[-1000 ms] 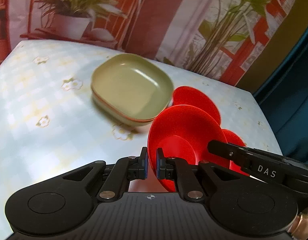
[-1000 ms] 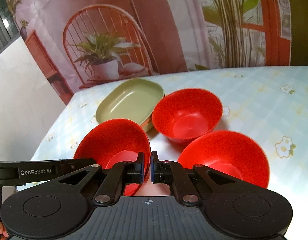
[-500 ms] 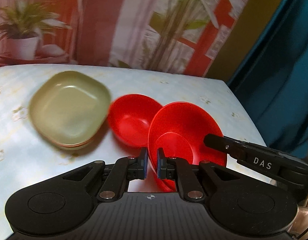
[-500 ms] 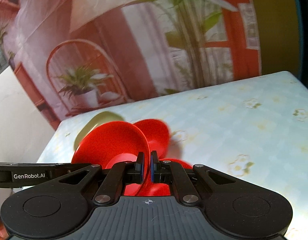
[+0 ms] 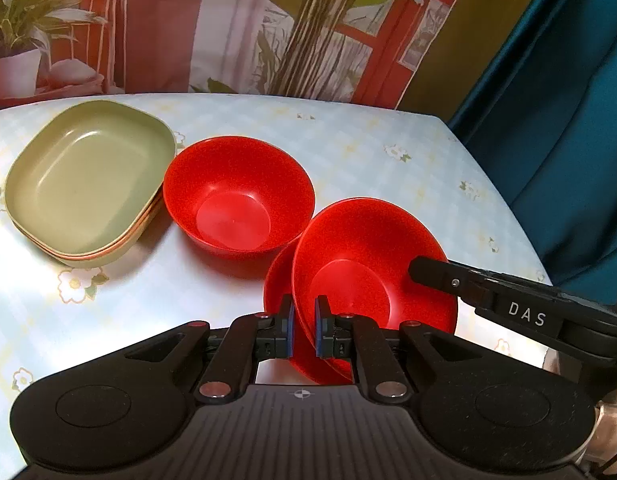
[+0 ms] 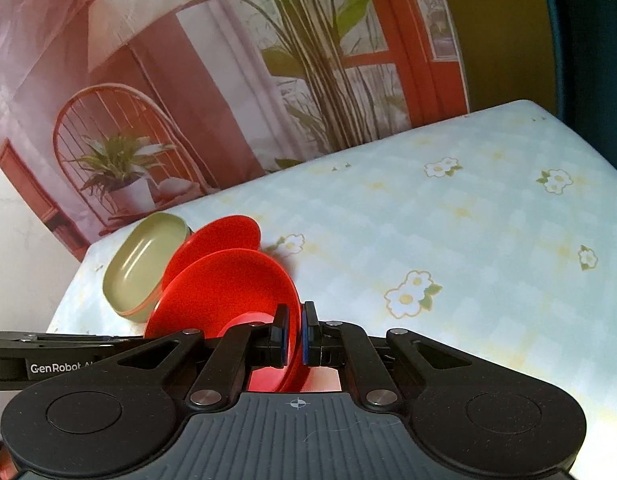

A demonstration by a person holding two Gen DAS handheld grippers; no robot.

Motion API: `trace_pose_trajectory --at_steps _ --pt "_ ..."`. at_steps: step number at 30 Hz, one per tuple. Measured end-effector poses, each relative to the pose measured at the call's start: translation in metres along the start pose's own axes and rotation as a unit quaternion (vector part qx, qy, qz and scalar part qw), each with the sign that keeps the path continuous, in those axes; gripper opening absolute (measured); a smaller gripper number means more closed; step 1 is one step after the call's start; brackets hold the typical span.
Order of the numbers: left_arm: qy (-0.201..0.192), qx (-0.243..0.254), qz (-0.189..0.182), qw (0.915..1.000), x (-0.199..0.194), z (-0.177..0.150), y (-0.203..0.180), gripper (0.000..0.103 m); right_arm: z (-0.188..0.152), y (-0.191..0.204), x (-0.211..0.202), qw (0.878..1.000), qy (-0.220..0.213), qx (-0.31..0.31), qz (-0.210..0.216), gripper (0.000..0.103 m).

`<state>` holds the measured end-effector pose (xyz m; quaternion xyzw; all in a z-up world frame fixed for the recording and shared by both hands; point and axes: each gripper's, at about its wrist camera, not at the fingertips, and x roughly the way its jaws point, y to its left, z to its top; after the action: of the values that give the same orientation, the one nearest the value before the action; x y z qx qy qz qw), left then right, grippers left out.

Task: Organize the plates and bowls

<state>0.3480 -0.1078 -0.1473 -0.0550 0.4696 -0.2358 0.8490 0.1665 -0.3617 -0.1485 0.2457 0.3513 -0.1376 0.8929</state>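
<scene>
My left gripper point(image 5: 301, 334) is shut on the near rim of a red bowl point(image 5: 372, 264), which sits tilted inside a second red bowl point(image 5: 278, 292) under it. My right gripper point(image 6: 293, 336) is shut on the opposite rim of the same red bowl point(image 6: 224, 288); its black body point(image 5: 508, 308) shows at the right of the left wrist view. A third red bowl point(image 5: 238, 196) stands on the table behind. A stack of green plates point(image 5: 88, 176) lies left of it and also shows in the right wrist view point(image 6: 144, 260).
The table point(image 5: 108, 300) has a pale blue flowered cloth; its right edge point(image 5: 504, 200) is near the bowls, with a teal curtain point(image 5: 568, 120) beyond. A printed backdrop with plants point(image 6: 228, 80) stands behind the table.
Both grippers have carried the held red bowl to the right and down into the other red bowl. The green plates and the third bowl have stayed put.
</scene>
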Motion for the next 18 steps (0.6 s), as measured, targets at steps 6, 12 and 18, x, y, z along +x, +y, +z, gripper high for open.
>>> trace_pose_trajectory --at_steps 6,12,18 --pt "0.004 -0.006 0.002 1.0 0.004 -0.0019 0.0018 0.01 -0.0032 -0.0007 0.0023 1.0 0.003 0.0 -0.001 0.006" --pt "0.003 -0.009 0.002 0.9999 0.004 -0.0015 -0.0007 0.01 -0.0059 -0.0002 0.0032 1.0 0.005 -0.002 -0.003 0.006" --pt "0.002 -0.013 -0.001 0.9999 0.0039 -0.0015 0.0003 0.01 -0.0059 -0.0005 0.0033 1.0 0.005 -0.002 -0.002 0.006"
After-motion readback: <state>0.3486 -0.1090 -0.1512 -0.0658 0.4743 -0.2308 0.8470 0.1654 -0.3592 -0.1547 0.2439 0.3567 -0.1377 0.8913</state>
